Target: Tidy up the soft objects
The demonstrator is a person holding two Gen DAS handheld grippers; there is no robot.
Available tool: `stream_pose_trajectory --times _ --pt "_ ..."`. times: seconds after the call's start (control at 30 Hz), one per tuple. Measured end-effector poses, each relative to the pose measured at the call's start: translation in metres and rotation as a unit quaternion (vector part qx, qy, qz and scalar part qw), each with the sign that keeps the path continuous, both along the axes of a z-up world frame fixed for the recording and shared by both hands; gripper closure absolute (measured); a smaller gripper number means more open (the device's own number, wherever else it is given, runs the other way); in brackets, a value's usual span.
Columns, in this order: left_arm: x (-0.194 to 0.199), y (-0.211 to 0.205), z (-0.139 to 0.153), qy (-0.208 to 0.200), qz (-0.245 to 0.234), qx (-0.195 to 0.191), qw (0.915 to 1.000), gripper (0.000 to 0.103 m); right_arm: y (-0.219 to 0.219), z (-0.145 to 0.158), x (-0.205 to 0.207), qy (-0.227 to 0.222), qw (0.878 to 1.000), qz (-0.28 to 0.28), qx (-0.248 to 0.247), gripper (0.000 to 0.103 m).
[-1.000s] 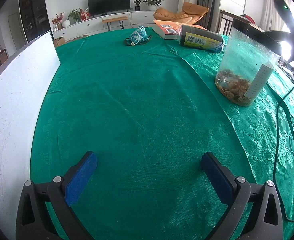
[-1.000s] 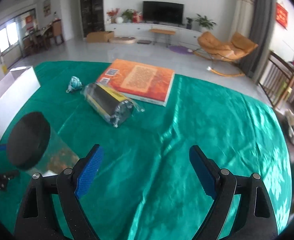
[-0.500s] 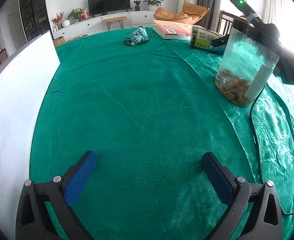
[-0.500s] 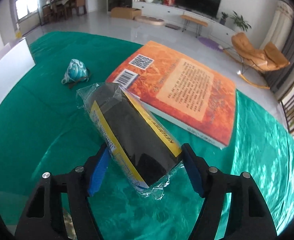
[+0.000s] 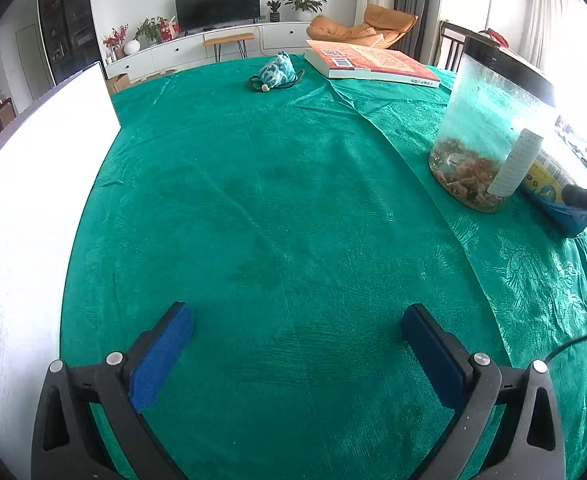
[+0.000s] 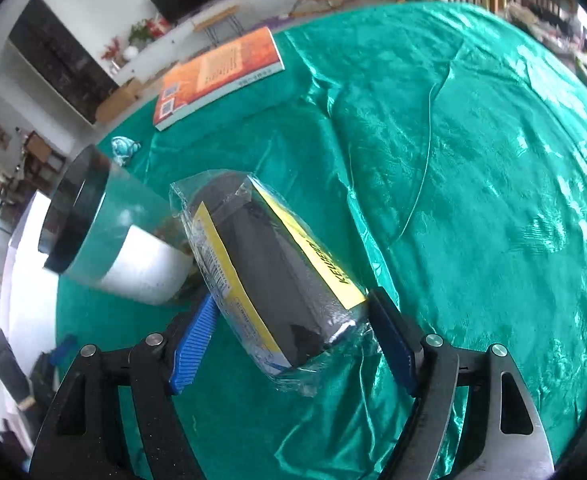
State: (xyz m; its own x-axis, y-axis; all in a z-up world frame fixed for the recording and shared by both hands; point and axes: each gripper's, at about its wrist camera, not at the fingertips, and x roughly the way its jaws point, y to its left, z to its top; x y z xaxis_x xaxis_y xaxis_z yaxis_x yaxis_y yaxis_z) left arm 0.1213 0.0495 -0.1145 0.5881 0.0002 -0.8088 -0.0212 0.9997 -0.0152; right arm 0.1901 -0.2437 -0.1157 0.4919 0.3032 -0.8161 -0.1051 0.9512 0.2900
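Lifted, plastic-wrapped black roll (image 6: pixel 277 276), right claw (image 6: pixel 293 340)

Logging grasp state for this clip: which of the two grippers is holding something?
The right gripper: its blue pads clamp the plastic-wrapped black roll. The left gripper is open over bare green cloth.

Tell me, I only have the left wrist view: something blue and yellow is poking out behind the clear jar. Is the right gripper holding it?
Observer: Yes. The right gripper is shut on a plastic-wrapped dark roll with yellow label bands.
Operator: Is it resting on the cloth?
Observer: I cannot tell; its near end sits between the blue pads, its far end points toward the clear jar.
Operator: Anything ahead of it?
Observer: The orange book lies flat further along the green tablecloth.
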Motion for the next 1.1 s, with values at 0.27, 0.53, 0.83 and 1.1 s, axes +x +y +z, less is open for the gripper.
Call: stream_pose_trajectory --times 0.27,0.53,0.83,1.1 --pt "0.000 0.000 0.000 0.000 0.000 0.001 1.0000 0.000 0.032 -0.024 -0.048 -0.090 0.991 0.010 -0.099 0.021" --pt "0.000 0.000 0.001 0.000 0.000 0.001 1.0000 0.000 0.043 -0.032 -0.044 -0.083 0.988 0.018 -0.126 0.016" --pt "0.000 0.000 0.000 0.000 0.000 0.001 1.0000 0.000 0.041 -0.032 -0.043 -0.082 0.989 0.019 -0.120 0.015" --pt "0.000 0.000 0.000 0.000 0.000 0.001 1.0000 0.000 0.041 -0.032 -0.043 -0.082 0.989 0.019 -0.121 0.015"
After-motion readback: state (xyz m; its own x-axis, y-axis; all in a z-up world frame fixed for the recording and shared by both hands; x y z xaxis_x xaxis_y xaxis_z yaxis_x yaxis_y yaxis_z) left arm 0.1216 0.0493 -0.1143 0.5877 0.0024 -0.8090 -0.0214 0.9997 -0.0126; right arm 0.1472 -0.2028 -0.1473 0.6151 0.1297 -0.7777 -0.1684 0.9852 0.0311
